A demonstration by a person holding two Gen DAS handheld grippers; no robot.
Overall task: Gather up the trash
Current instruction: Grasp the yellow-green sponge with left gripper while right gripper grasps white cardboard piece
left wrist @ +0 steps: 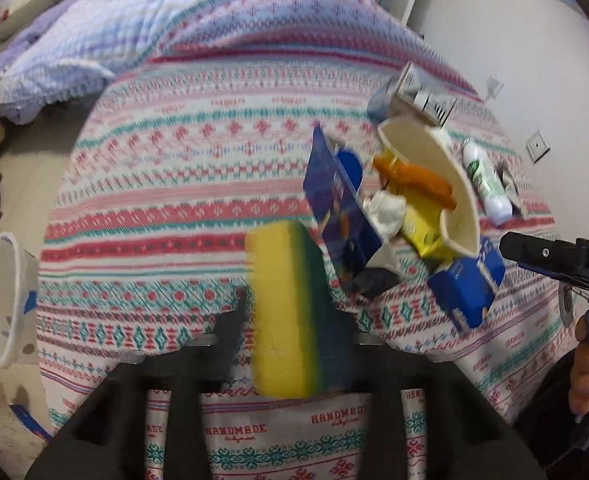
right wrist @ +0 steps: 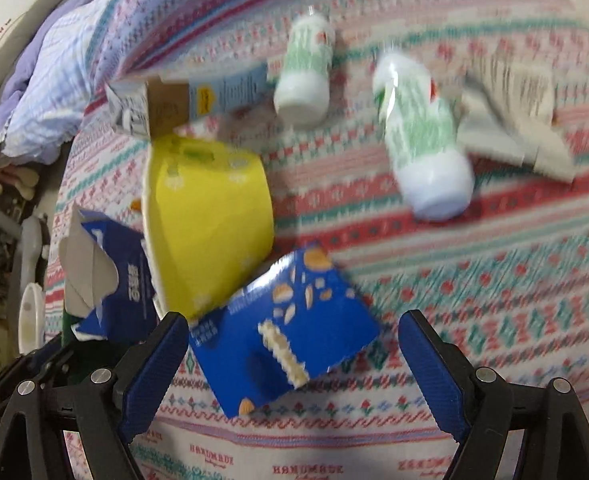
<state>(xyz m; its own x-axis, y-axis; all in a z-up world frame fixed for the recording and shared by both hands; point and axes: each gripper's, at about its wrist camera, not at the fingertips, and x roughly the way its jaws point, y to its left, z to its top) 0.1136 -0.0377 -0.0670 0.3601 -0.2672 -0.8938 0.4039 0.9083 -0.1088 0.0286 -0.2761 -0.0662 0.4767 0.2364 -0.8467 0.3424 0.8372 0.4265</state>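
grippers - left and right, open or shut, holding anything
Left gripper: shut on the yellow and green sponge.
Right gripper: open, holding nothing; the blue snack box lies between its fingers.

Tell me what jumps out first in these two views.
In the left wrist view, a yellow-and-green sponge clamped in the left tool fills the foreground. Beyond it a yellow paper bowl lies tipped on the patterned bedspread, stuffed with scraps among blue cartons. In the right view, the open right tool frames a blue snack box.
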